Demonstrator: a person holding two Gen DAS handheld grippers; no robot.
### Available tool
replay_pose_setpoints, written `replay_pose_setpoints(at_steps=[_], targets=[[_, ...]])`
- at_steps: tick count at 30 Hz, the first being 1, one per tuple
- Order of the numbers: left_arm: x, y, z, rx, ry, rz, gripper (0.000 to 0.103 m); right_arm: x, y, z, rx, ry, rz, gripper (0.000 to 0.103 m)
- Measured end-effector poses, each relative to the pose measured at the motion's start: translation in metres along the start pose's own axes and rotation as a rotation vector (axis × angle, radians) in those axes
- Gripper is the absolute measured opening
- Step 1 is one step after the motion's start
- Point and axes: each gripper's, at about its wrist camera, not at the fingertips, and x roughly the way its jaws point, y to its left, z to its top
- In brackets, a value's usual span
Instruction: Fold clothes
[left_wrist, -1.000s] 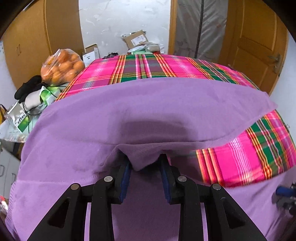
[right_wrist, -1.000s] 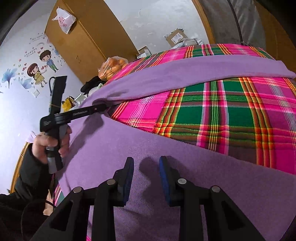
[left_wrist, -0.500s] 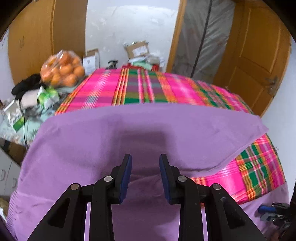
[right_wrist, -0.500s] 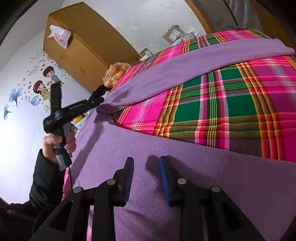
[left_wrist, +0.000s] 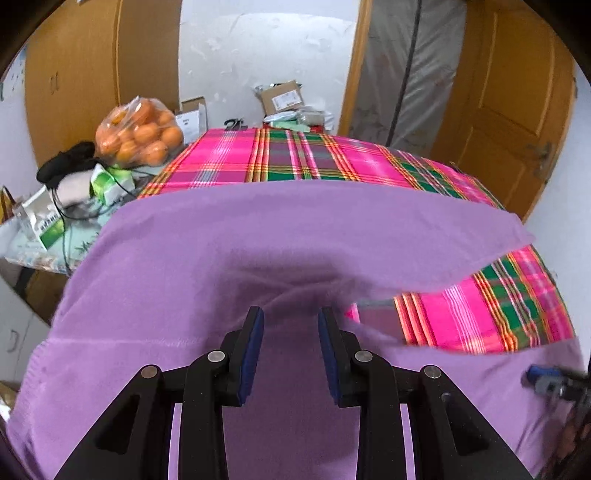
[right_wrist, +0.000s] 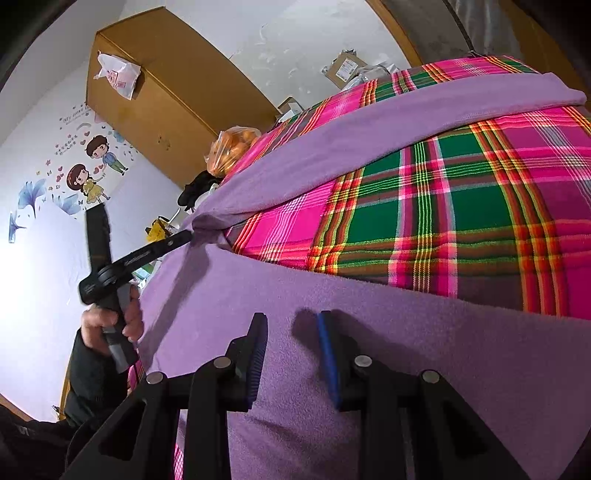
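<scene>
A purple knit garment (left_wrist: 295, 240) lies spread over a table with a pink and green plaid cloth (left_wrist: 295, 158). My left gripper (left_wrist: 290, 328) is shut on a puckered fold of it, and wrinkles run to the blue pads. In the right wrist view the left gripper (right_wrist: 186, 236), held by a hand (right_wrist: 110, 321), lifts that pinch of the garment (right_wrist: 369, 147) off the plaid cloth (right_wrist: 443, 206). My right gripper (right_wrist: 291, 328) stands open over the smooth near part of the garment. A finger's shadow falls on the cloth between its pads. It shows blurred at the left wrist view's lower right (left_wrist: 543, 378).
A bag of oranges (left_wrist: 140, 136), cartons and cables crowd a side surface at the table's left. Cardboard boxes (left_wrist: 280, 98) sit beyond the far edge. A wooden door (left_wrist: 509, 122) stands at the right and a tall wooden cupboard (right_wrist: 166, 92) at the left wall.
The left gripper has drawn back and up with the garment's fold, so more plaid cloth and room show. The right gripper has rolled a little and stays over the cloth.
</scene>
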Motion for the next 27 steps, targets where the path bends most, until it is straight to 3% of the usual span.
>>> replay_pose_setpoints(at_steps=[6,10,16,21,27], targets=[[0.027,-0.002,0.01,-0.025,0.038,0.004,0.031,-0.001,-0.002,0.0,0.011,-0.001,0.012,0.029],[0.009,0.003,0.002,-0.028,0.014,-0.029,0.031,-0.003,-0.003,-0.001,0.015,-0.002,0.015,0.029],[-0.025,0.036,-0.01,-0.093,-0.026,-0.012,0.031,-0.004,0.0,-0.001,0.004,-0.009,-0.008,0.028],[-0.049,0.065,-0.003,-0.137,-0.075,0.025,0.031,-0.004,0.017,0.005,-0.055,0.002,-0.066,0.032],[-0.056,0.089,0.013,-0.17,-0.127,0.048,0.031,-0.019,0.063,0.044,-0.25,-0.099,-0.105,0.032]])
